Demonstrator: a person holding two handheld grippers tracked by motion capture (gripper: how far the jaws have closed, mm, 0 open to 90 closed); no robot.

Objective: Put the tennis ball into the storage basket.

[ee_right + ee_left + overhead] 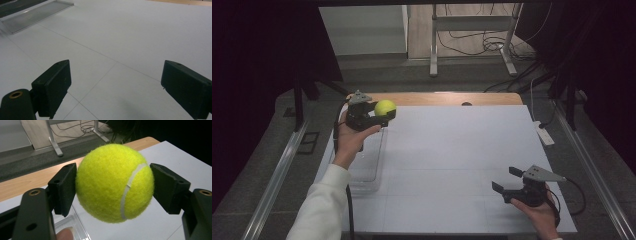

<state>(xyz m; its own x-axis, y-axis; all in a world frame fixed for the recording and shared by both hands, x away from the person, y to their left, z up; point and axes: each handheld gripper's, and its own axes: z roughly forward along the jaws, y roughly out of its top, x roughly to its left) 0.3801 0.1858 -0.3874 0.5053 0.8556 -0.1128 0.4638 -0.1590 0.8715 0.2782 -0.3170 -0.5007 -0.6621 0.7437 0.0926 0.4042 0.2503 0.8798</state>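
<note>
The fuzzy yellow-green tennis ball (115, 182), round with no long axis, its white seam curving down its right face, hangs above the far left of the white table (452, 165), pinched in the left gripper (382, 114). Below lies a clear plastic tray (367, 170). The right gripper (507, 179), near right, gapes empty.

in the left tool view, the contact faces of the left tool (113, 182) are hidden by the tennis ball (113, 182), and the clear tray (71, 226) is cut off by the bottom edge. in the high view, the tray's (367, 172) far end is covered by the hand (352, 137).
</note>
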